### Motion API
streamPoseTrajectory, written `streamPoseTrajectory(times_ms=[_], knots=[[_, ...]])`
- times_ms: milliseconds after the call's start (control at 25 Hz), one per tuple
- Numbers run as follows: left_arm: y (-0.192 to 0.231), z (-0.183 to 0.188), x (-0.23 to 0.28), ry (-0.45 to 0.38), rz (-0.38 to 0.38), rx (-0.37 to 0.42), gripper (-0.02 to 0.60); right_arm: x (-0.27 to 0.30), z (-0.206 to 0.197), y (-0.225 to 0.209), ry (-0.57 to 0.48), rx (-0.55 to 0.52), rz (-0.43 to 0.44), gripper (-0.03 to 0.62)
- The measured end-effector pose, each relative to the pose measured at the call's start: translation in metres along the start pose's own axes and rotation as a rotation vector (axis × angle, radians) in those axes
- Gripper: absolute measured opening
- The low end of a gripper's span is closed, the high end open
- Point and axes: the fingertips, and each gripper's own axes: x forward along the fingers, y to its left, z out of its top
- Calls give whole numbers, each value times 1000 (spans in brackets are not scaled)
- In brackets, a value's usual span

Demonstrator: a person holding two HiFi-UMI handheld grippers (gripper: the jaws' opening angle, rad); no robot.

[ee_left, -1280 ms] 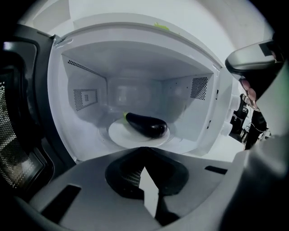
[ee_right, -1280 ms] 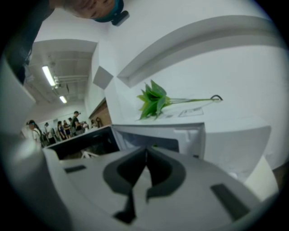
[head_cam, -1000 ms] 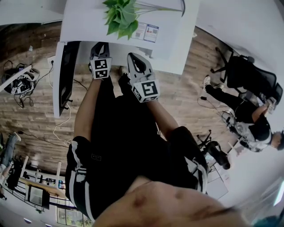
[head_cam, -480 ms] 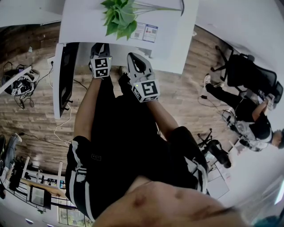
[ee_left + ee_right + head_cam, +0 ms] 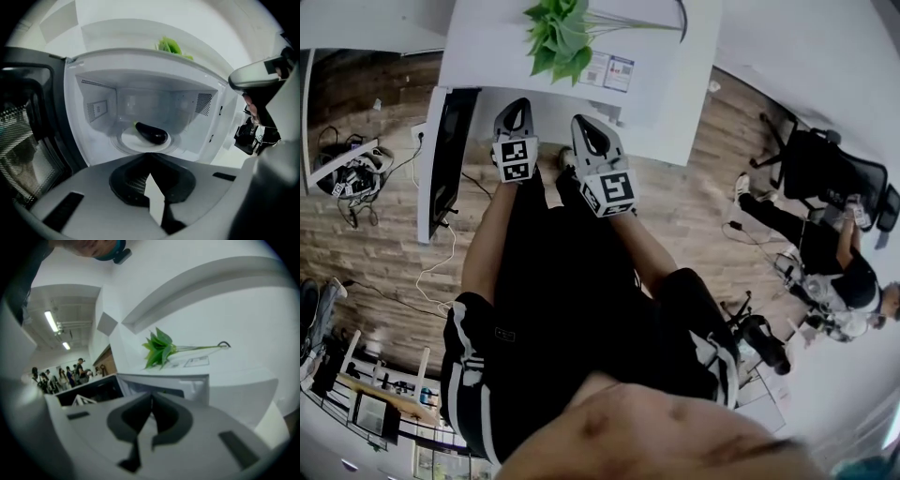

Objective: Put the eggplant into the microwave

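The dark purple eggplant (image 5: 151, 132) lies on the white turntable plate (image 5: 126, 141) inside the open white microwave (image 5: 140, 70). My left gripper (image 5: 150, 158) hangs just outside the opening, pointing at the eggplant, its jaws shut and empty. In the head view the left gripper (image 5: 516, 105) and the right gripper (image 5: 585, 124) sit side by side in front of the microwave (image 5: 656, 103). The right gripper (image 5: 151, 397) is shut on nothing and faces the microwave's top front edge (image 5: 187, 380). The eggplant is hidden in the head and right gripper views.
The microwave door (image 5: 442, 159) swings open to the left, its dark window (image 5: 23, 136) close by my left gripper. A green plant (image 5: 558, 37) stands on top of the microwave. A seated person (image 5: 834, 262) and office chairs are off to the right.
My left gripper has drawn back a little and risen from the microwave opening, still shut. The right gripper has stayed put.
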Motion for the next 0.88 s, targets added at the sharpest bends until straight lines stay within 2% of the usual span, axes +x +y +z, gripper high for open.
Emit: streamPoseTrajectory(times_ms=[120,600,880], knots=[[-1,9,-25,-25,20,-13,32,-3,5,4,-11,-13,21,32],[-17,59,-148,-172,198,-66,32,-37,15,31,-1,-29,144,32],[-33,84,-202,-225,215,-18,32,-55,26,52,-15,-23,183,32]])
